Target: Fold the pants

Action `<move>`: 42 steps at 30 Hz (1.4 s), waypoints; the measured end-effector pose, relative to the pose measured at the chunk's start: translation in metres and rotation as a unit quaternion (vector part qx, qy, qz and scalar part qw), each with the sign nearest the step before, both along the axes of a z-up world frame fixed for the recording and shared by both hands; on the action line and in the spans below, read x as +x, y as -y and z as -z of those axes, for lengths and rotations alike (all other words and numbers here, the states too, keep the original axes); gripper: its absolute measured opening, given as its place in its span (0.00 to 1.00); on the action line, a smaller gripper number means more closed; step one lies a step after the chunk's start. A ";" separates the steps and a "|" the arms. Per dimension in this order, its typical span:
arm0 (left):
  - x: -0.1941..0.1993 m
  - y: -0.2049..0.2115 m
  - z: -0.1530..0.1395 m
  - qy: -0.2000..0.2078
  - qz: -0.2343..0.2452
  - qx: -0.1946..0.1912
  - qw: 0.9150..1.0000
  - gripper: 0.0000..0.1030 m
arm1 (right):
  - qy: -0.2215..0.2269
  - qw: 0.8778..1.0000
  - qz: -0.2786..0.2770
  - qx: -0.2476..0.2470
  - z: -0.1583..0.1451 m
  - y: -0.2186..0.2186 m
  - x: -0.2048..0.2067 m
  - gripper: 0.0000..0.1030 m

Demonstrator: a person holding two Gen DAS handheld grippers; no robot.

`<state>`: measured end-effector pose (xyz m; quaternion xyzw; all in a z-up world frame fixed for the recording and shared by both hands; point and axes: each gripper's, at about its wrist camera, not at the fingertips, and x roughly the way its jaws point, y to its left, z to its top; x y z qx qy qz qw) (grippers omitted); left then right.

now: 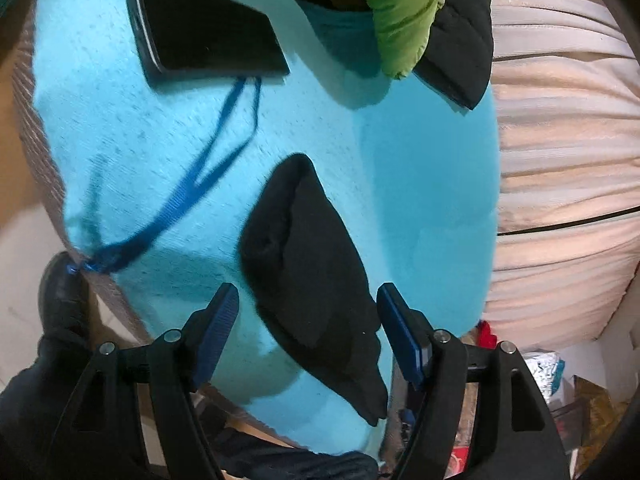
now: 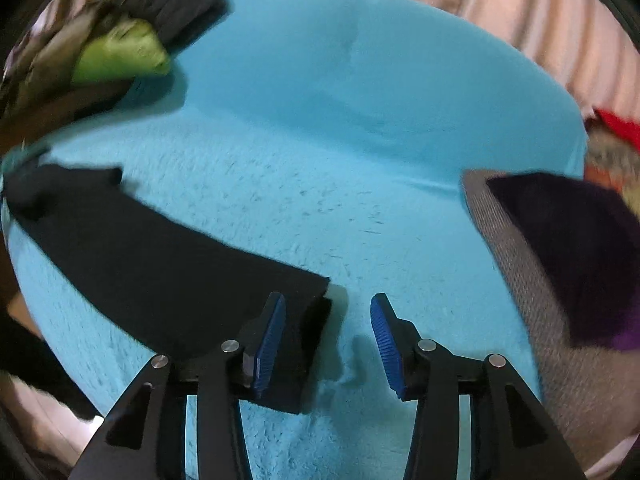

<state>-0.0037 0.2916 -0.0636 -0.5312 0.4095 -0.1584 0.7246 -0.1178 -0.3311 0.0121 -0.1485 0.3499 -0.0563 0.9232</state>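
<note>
Black pants [image 1: 308,264] lie in a long narrow strip on a turquoise fleece blanket [image 1: 152,152]. In the left wrist view one end of the strip runs between the fingers of my left gripper [image 1: 306,308], which is open just above it. In the right wrist view the pants [image 2: 132,256] stretch from the far left to a cuffed end by the left finger of my right gripper [image 2: 328,316]. That gripper is open, its fingers over the cuff end and bare blanket [image 2: 320,128].
A black phone [image 1: 204,28] with a blue lanyard [image 1: 200,176] lies on the blanket. A green and black jacket [image 1: 408,12] sits at the far edge, also in the right wrist view [image 2: 124,52]. A grey-edged dark cushion [image 2: 560,256] is at right. Beige pleated fabric [image 1: 560,140] borders the blanket.
</note>
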 end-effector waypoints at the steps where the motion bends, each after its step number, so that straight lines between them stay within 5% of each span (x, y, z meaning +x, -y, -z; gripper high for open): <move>1: 0.001 0.002 -0.001 0.002 0.002 -0.001 1.000 0.67 | -0.003 1.000 -0.006 -0.009 0.000 -0.004 0.001 0.44; 6: 0.001 0.002 -0.007 0.008 -0.006 0.003 1.000 0.57 | -0.009 0.999 -0.027 -0.040 0.004 -0.019 0.002 0.45; 15: 0.001 -0.001 -0.004 0.004 -0.008 -0.003 1.000 0.28 | 0.004 0.999 0.027 0.036 -0.006 0.017 0.002 0.48; 29: -0.011 -0.001 -0.012 0.031 0.000 -0.010 0.999 0.28 | 0.011 0.999 0.027 0.042 -0.008 0.019 -0.001 0.52; 36: -0.001 0.002 -0.007 0.013 -0.011 -0.002 1.000 0.28 | 0.013 0.998 0.029 0.047 -0.009 0.021 -0.002 0.52; 40: 0.002 0.009 -0.009 0.017 -0.002 0.009 1.000 0.08 | 0.018 0.997 0.036 0.070 -0.012 0.030 -0.004 0.52; 42: 0.003 0.013 -0.012 0.020 0.001 0.025 0.999 0.04 | 0.016 0.989 0.056 0.138 -0.016 0.049 -0.005 0.52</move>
